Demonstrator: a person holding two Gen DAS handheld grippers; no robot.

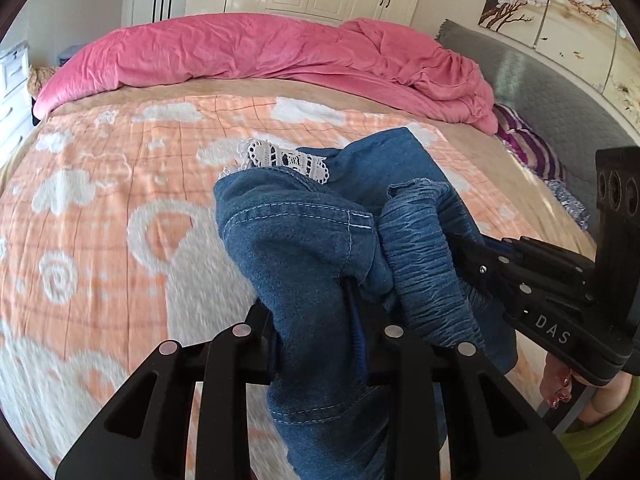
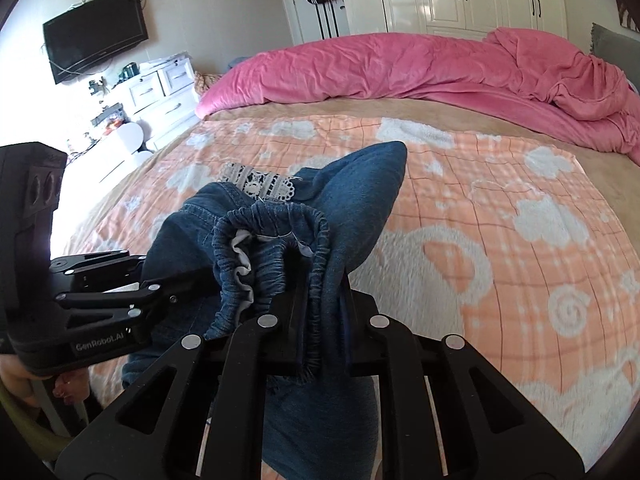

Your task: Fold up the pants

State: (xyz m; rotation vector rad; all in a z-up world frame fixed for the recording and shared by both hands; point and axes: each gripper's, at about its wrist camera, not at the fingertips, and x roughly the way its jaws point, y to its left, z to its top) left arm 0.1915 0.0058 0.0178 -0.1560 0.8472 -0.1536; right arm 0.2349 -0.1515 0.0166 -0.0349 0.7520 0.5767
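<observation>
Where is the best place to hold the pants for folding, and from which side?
Probably the elastic waistband, gripped from the near side, one corner each. It is thick, gathered and bunched upward, so the fingers bite well and the legs can hang free. The right hand-held gripper is already shut on that band; the left hand-held gripper pinches plainer denim of the pants beside it.

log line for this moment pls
left gripper: shut on pants | right gripper: shut on waistband | pants bunched above bed
</observation>
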